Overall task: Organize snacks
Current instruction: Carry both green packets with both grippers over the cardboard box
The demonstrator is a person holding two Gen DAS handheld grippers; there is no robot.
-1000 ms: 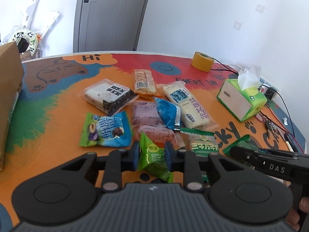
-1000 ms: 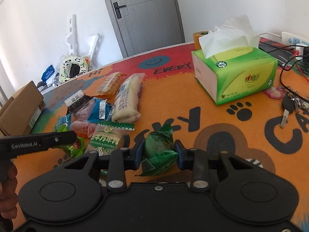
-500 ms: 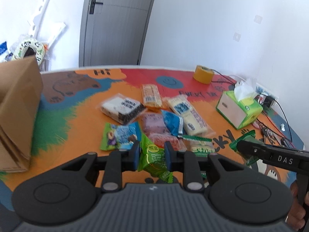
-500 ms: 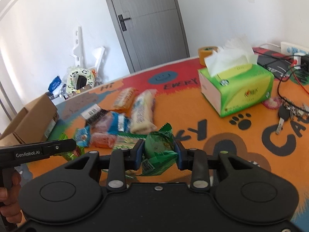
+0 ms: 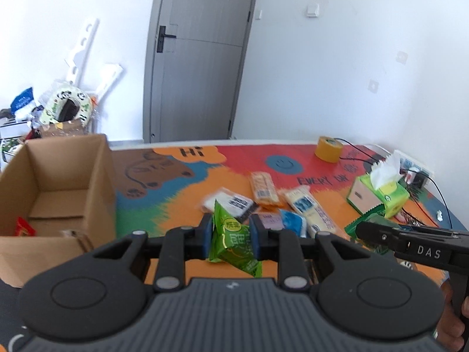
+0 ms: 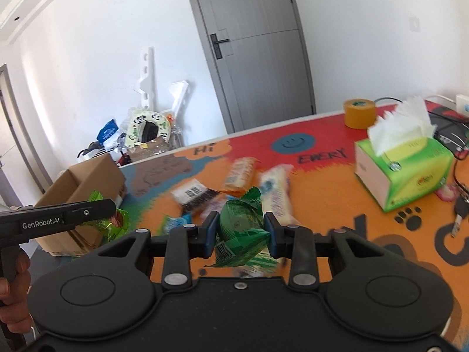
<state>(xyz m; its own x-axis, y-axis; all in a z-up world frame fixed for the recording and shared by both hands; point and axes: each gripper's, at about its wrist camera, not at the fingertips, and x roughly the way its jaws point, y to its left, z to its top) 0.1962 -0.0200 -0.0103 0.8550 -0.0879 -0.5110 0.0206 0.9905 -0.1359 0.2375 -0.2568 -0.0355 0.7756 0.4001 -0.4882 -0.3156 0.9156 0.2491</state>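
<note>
Two green snack packets up off the desk (image 5: 88, 196), left tongs (image 5: 231, 239) clamping a light green packet (image 5: 233, 240), right tongs (image 6: 242, 231) pinching a dark green packet (image 6: 241, 226), cardboard box (image 5: 58, 182) open at left.

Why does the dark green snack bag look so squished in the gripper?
The dark green snack bag is probably soft and crinkly: it creases where the right gripper pinches it. It likely weighs little, since its loose corners stick out without sagging much.

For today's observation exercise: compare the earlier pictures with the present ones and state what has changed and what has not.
Both grippers have risen off the table: the left gripper carries its light green packet, the right gripper its dark green packet. The open box has come into view. Unchanged: both grips, the other snacks and the tissue box.
</note>
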